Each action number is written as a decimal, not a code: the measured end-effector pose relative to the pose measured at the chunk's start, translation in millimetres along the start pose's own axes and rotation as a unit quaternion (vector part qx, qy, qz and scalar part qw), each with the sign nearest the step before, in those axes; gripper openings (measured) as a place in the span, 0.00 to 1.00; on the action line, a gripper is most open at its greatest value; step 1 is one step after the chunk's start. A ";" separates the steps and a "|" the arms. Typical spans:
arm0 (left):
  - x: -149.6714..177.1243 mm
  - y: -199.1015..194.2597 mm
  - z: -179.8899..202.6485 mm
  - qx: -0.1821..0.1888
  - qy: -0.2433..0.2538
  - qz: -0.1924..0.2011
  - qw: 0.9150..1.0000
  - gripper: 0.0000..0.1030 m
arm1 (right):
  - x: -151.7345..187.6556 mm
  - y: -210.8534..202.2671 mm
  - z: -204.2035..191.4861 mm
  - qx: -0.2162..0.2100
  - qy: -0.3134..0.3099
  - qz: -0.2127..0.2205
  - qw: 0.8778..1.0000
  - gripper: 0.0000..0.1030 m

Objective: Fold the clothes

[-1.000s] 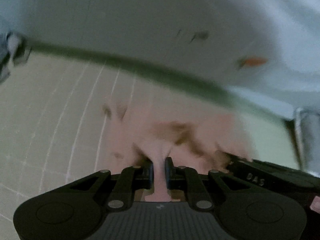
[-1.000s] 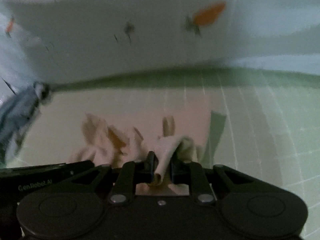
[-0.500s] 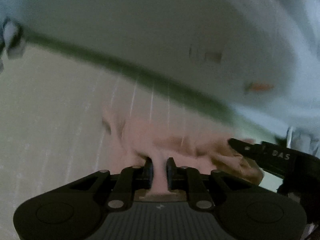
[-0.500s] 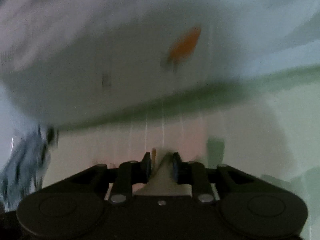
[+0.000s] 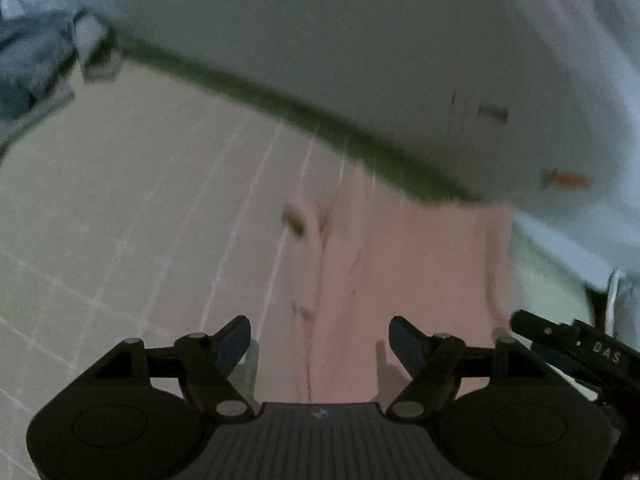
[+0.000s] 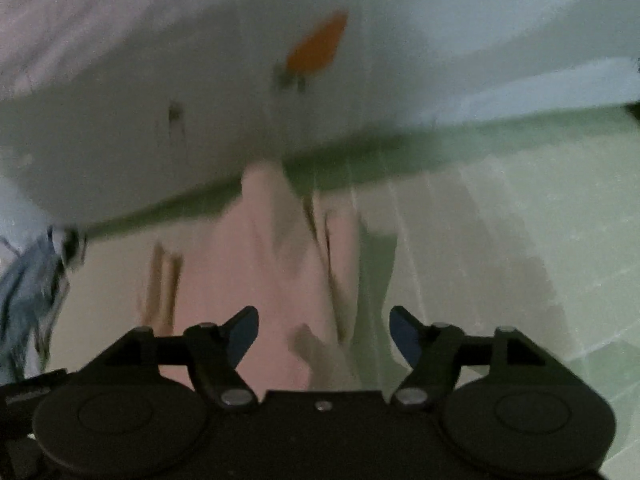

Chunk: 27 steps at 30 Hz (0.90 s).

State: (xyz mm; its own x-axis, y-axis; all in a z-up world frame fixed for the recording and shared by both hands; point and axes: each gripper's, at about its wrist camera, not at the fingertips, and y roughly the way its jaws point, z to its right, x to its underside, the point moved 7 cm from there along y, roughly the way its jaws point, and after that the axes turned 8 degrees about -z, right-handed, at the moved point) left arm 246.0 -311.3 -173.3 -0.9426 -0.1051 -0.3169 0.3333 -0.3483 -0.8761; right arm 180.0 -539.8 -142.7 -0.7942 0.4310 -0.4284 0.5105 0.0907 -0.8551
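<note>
A pink garment (image 5: 404,272) lies spread on the gridded green mat (image 5: 140,220), reaching to the mat's far edge. It also shows in the right wrist view (image 6: 256,280). My left gripper (image 5: 320,340) is open and empty, just above the garment's near part. My right gripper (image 6: 324,332) is open and empty over the garment's right side. The right gripper's black body (image 5: 580,352) shows at the right edge of the left wrist view. The frames are blurred.
A white sheet with a small orange carrot print (image 6: 316,48) fills the far side beyond the mat's edge. A blue-grey piece of clothing (image 5: 32,64) lies at the far left; it shows in the right wrist view (image 6: 28,296) too.
Both grippers were shut on the pink garment and have opened and let it go. The garment now lies stretched out flat toward the far edge instead of bunched.
</note>
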 end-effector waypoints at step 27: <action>102.0 -71.0 42.3 0.064 0.067 0.001 0.996 0.17 | 110.5 -94.9 -18.3 0.003 -0.020 0.035 0.999 0.19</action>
State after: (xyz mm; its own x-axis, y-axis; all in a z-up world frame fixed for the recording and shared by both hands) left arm 125.5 -336.7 -128.0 -0.9279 0.0162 -0.3724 0.3226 -0.4654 -0.8242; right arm 49.8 -484.4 -103.5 -0.7696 0.4003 -0.4975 0.5628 0.0572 -0.8246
